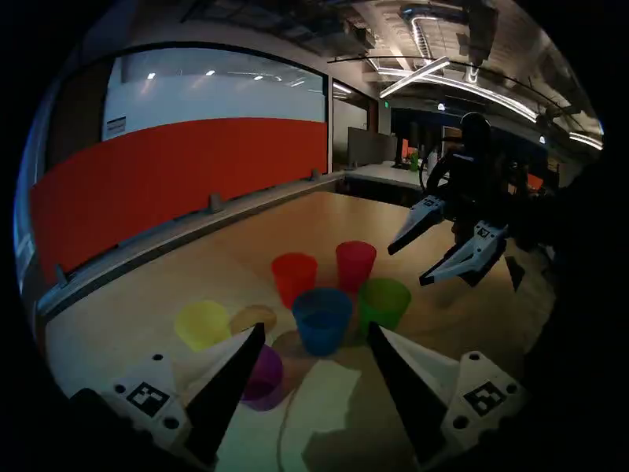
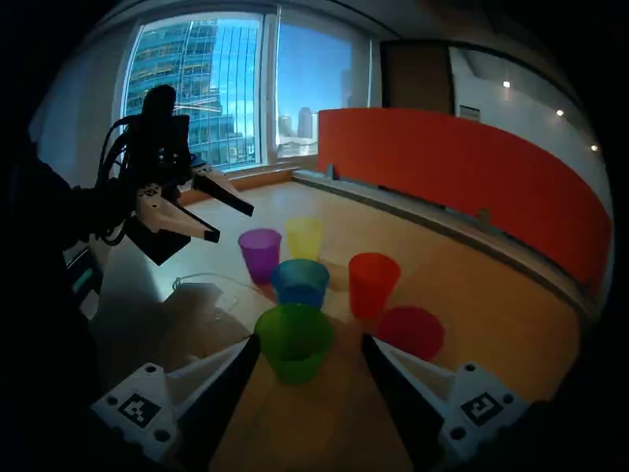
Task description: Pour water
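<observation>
6 plastic cups (image 2: 373, 282) stood clustered on the wooden table (image 2: 487, 315). The right gripper (image 2: 309, 342), fingers (image 2: 228, 385) spread and empty, faced the green cup (image 2: 295, 346). The left gripper (image 1: 314, 334), likewise released, faced the blue cup (image 1: 321, 318). The cups looked light, thin-walled and slick, so a gentle mid-wall pinch seemed safest.

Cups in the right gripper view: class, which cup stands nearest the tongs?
The green cup, right before the open right tongs; the blue cup and the rest stand farther back.

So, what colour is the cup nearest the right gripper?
Green cup; the right gripper view shows it best.
</observation>
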The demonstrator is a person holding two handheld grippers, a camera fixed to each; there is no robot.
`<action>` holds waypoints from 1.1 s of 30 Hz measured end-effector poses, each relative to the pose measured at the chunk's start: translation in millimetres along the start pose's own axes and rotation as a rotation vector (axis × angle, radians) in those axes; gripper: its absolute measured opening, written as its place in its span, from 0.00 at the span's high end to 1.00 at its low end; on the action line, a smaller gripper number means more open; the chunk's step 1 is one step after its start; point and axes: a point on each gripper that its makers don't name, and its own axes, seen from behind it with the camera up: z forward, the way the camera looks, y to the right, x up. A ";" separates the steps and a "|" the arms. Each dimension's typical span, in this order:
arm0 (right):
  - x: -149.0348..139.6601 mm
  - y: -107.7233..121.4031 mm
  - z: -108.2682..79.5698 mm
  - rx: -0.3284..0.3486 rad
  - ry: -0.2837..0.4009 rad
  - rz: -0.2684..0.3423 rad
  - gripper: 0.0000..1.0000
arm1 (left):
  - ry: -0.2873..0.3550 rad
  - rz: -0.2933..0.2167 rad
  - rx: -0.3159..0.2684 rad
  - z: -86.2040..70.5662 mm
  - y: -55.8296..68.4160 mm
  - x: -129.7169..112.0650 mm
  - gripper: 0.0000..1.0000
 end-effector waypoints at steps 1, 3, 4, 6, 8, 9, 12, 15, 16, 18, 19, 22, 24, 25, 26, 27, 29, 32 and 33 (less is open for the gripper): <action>-1.3 -0.5 0.9 0.002 -0.002 0.000 0.00 | -0.003 0.001 -0.001 0.5 0.5 -1.2 0.03; -3.9 -1.6 2.6 0.005 -0.007 0.001 0.00 | -0.009 0.002 -0.003 1.6 1.2 -3.3 0.03; -5.0 -2.2 3.4 0.007 -0.009 0.001 0.00 | -0.011 0.004 -0.002 2.0 1.4 -4.0 0.03; -7.1 -3.7 5.0 0.012 -0.014 0.003 0.00 | -0.015 0.006 -0.001 2.9 1.4 -5.2 0.03; -8.5 -5.2 6.6 0.017 -0.016 0.006 0.00 | -0.018 0.008 0.000 3.8 1.0 -6.0 0.03; -9.2 -6.0 7.5 0.019 -0.017 0.007 0.00 | -0.020 0.009 0.001 4.4 0.9 -6.3 0.03; -11.2 -7.6 10.6 0.024 -0.022 0.008 0.00 | -0.023 0.008 0.002 6.4 0.9 -7.1 0.03; -13.6 -8.7 14.8 0.025 -0.026 0.006 0.00 | -0.027 0.008 0.000 8.6 2.0 -8.4 0.03; -14.7 -9.1 16.3 0.026 -0.029 0.005 0.00 | -0.029 0.008 -0.001 9.2 2.4 -8.9 0.03; -16.9 -10.0 19.6 0.029 -0.033 0.002 0.00 | -0.031 0.010 -0.003 10.3 3.1 -9.6 0.03; -17.9 -10.4 21.3 0.030 -0.036 0.001 0.00 | -0.031 0.011 -0.003 10.8 3.2 -9.8 0.03; -20.3 -11.5 27.0 0.034 -0.042 -0.003 0.00 | -0.033 0.012 -0.006 12.7 3.9 -10.6 0.03; -21.5 -12.1 31.3 0.036 -0.046 -0.006 0.00 | -0.034 0.012 -0.008 14.1 4.6 -11.2 0.03; -21.9 -12.5 33.3 0.038 -0.047 -0.007 0.00 | -0.035 0.011 -0.008 14.7 5.0 -11.3 0.03; -22.4 -12.9 35.3 0.039 -0.049 -0.008 0.00 | -0.035 0.011 -0.009 15.4 5.3 -11.5 0.03; -22.8 -13.7 37.5 0.042 -0.050 -0.009 0.00 | -0.036 0.011 -0.010 15.9 5.4 -11.7 0.03; -23.3 -15.4 41.3 0.049 -0.053 -0.011 0.00 | -0.036 0.012 -0.010 16.6 5.1 -12.1 0.03; -23.5 -17.4 47.0 0.055 -0.056 -0.013 0.00 | -0.037 0.011 -0.008 16.9 3.8 -12.7 0.03; -23.6 -17.6 48.9 0.056 -0.057 -0.014 0.00 | -0.037 0.010 -0.008 16.9 3.4 -12.8 0.03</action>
